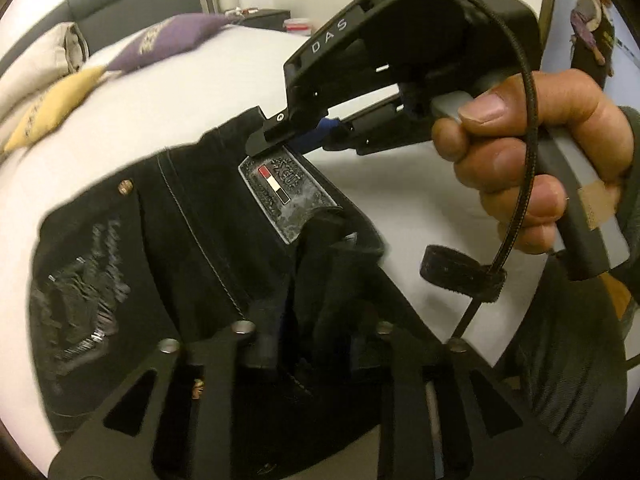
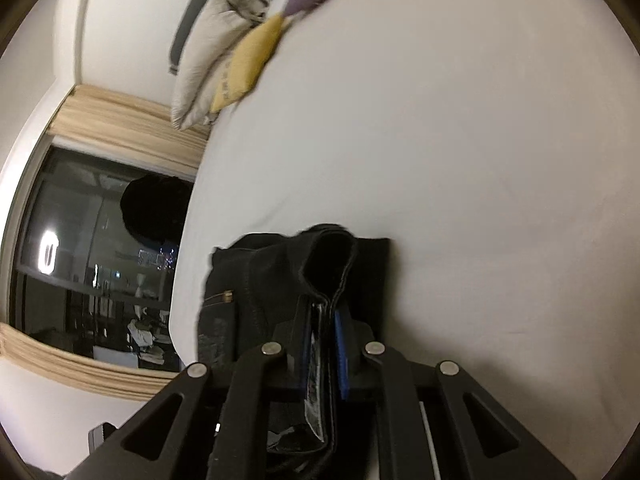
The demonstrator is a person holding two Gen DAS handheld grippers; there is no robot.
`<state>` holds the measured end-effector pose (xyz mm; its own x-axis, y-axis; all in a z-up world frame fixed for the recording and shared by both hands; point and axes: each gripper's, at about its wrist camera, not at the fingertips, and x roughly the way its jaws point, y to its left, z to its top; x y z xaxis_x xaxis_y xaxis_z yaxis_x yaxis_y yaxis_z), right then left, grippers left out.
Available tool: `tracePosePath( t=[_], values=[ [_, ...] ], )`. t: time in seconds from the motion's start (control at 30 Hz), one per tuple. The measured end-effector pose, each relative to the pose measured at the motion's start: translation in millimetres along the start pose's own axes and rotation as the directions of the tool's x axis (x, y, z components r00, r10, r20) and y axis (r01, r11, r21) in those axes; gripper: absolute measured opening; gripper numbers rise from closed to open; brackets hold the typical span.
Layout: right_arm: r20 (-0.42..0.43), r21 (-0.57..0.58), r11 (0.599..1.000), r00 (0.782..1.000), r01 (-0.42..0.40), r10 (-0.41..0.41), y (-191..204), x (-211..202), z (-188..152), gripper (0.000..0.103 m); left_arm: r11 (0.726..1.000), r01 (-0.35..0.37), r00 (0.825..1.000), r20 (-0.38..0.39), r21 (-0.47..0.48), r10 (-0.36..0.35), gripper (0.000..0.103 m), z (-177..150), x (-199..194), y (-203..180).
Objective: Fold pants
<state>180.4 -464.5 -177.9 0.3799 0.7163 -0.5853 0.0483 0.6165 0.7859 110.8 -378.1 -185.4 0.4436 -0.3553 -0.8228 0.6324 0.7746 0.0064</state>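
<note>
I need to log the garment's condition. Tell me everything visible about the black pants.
The black pants look like dark denim with pale stitching, a metal rivet, a worn grey waistband patch with a red, white and black stripe, and a faded print. They lie bunched on the white bed. The right claw is shut on the waistband edge; the left claw also has fabric between its fingers.
</note>
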Motion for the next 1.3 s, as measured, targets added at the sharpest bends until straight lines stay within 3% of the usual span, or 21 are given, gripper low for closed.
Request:
tracePosePath(
  t=[0.13,0.17,0.2,0.23,0.27,0.37,0.5,0.57,0.63,0.67,0.7,0.77,0.83,0.9,0.97,1.03,1.1,1.17,1.23,1.3],
  values=[
    [-0.001,0.077,0.995,0.998,-0.06,0.06,-15,-4,-1,0.026,0.995,0.087,0.996,0.003,-0.047,-0.087,0.07,-1,-15,9],
    [0.007,0.079,0.995,0.999,-0.055,0.054,-13,-10,-1,0.038,0.993,0.095,0.996,0.011,-0.066,-0.094,0.07,2,-22,20],
    [0.04,0.073,0.997,0.999,-0.012,0.009,-10,-23,-2,0.058,0.991,0.107,0.994,0.029,-0.085,-0.105,0.07,0,-33,26],
    [0.08,0.066,0.997,0.996,0.028,-0.033,-6,-36,-4,0.061,0.987,0.113,0.993,0.06,-0.113,-0.107,0.07,-4,-51,35],
    [0.106,0.059,0.998,0.994,0.035,-0.042,-4,-44,-6,0.061,0.984,0.109,0.991,0.087,-0.138,-0.098,0.073,-5,-63,46],
    [0.151,0.024,0.996,0.985,-0.087,0.083,14,-72,-20,0.061,0.97,0.089,0.986,0.161,-0.228,-0.053,0.076,-12,-93,84],
    [0.058,-0.092,0.965,0.966,-0.245,0.251,60,-63,-67,0.06,0.937,0.073,0.988,0.155,-0.342,-0.02,0.076,-26,-83,134],
    [-0.007,-0.112,0.956,0.962,-0.272,0.273,66,-44,-91,0.059,0.937,0.066,0.994,0.107,-0.344,-0.03,0.076,-34,-66,146],
    [-0.067,-0.047,0.982,0.981,-0.185,0.182,39,-13,-115,0.054,0.938,0.039,0.999,0.039,-0.343,-0.027,0.075,-58,-40,146],
    [-0.08,0.001,0.988,0.985,-0.155,0.155,22,-3,-122,0.018,0.944,0.03,0.999,0.049,-0.329,-0.014,0.075,-64,-36,143],
    [-0.058,0.077,0.987,0.988,-0.139,0.144,-3,-2,-129,0.0,0.952,0.011,0.998,0.061,-0.305,0.008,0.075,-69,-37,138],
    [-0.027,0.138,0.972,0.98,-0.192,0.198,-17,-14,-135,0.0,0.957,0.024,0.998,0.057,-0.291,-0.008,0.076,-63,-44,138],
    [-0.011,0.043,0.988,0.989,-0.146,0.147,0,-37,-133,0.008,0.948,0.051,0.994,0.107,-0.314,-0.018,0.076,-55,-60,152],
    [0.032,-0.017,0.987,0.987,-0.157,0.158,23,-56,-118,0.047,0.95,0.038,0.985,0.173,-0.309,0.017,0.076,-36,-78,165],
    [0.083,-0.068,0.98,0.978,-0.187,0.192,45,-64,-100,0.058,0.954,0.007,0.979,0.195,-0.299,0.054,0.076,-18,-76,179],
    [0.105,-0.131,0.967,0.967,-0.217,0.231,73,-57,-71,0.059,0.955,-0.037,0.976,0.196,-0.295,0.098,0.076,-2,-68,188],
    [0.089,-0.158,0.958,0.963,-0.239,0.255,88,-38,-50,0.06,0.95,-0.048,0.986,0.135,-0.309,0.094,0.076,12,-40,191],
    [0.068,-0.128,0.97,0.974,-0.205,0.215,88,-10,-36,0.06,0.95,-0.041,0.994,0.081,-0.31,0.069,0.076,3,-11,196],
    [0.027,-0.061,0.994,0.996,-0.089,0.091,63,23,-27,0.058,0.943,-0.051,0.999,-0.019,-0.329,0.048,0.078,-6,28,202],
    [0.031,-0.034,0.999,0.999,-0.034,0.035,40,32,-28,0.01,0.935,-0.045,0.999,0.0,-0.351,0.048,0.08,-8,28,209]
  ],
)
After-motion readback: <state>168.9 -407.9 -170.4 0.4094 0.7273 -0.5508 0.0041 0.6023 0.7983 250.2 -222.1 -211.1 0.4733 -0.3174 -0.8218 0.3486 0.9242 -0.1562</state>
